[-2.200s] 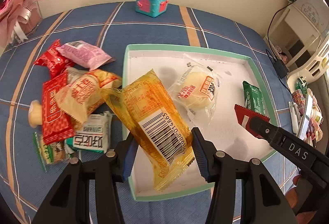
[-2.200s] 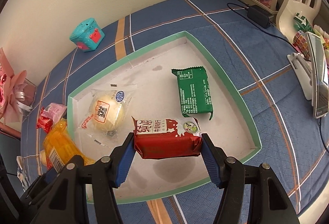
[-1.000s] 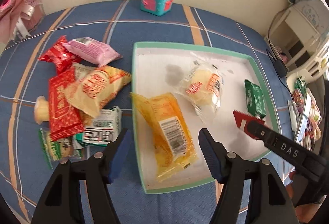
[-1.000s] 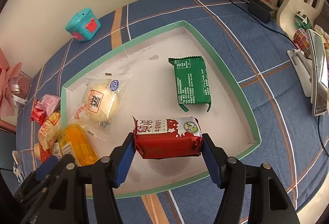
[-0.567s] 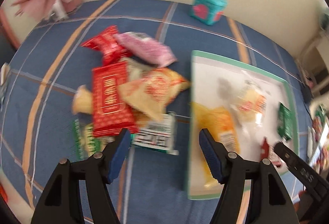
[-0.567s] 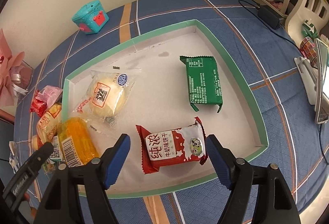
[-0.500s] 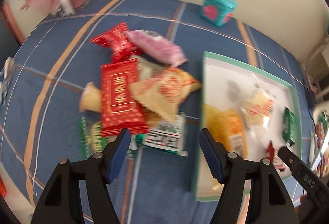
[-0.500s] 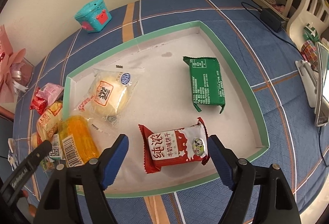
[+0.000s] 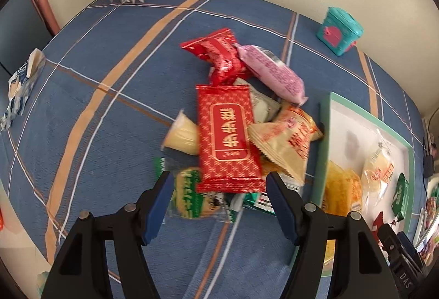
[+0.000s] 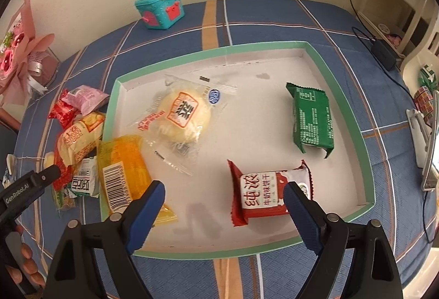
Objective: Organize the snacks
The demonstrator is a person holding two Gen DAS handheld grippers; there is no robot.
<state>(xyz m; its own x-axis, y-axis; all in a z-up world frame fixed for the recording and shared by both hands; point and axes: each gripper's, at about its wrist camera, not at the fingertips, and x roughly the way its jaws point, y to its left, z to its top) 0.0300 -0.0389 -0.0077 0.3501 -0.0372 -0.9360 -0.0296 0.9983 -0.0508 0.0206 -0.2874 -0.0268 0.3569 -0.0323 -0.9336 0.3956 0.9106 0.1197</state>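
Both tools are black plastic clamps. The left gripper [image 9: 219,194] and right gripper [image 10: 224,207] each carry ribbed blue pads [image 10: 145,214] and round silver screws [image 9: 129,207] on angular arms. White lettering marks the handles: "GenRobot.AI" on the left, "DAS" on the right.

Four wrapped snacks [image 10: 270,193] lie flat in the green-rimmed tray [image 10: 366,134]; others [image 9: 227,134] heaped beside it.
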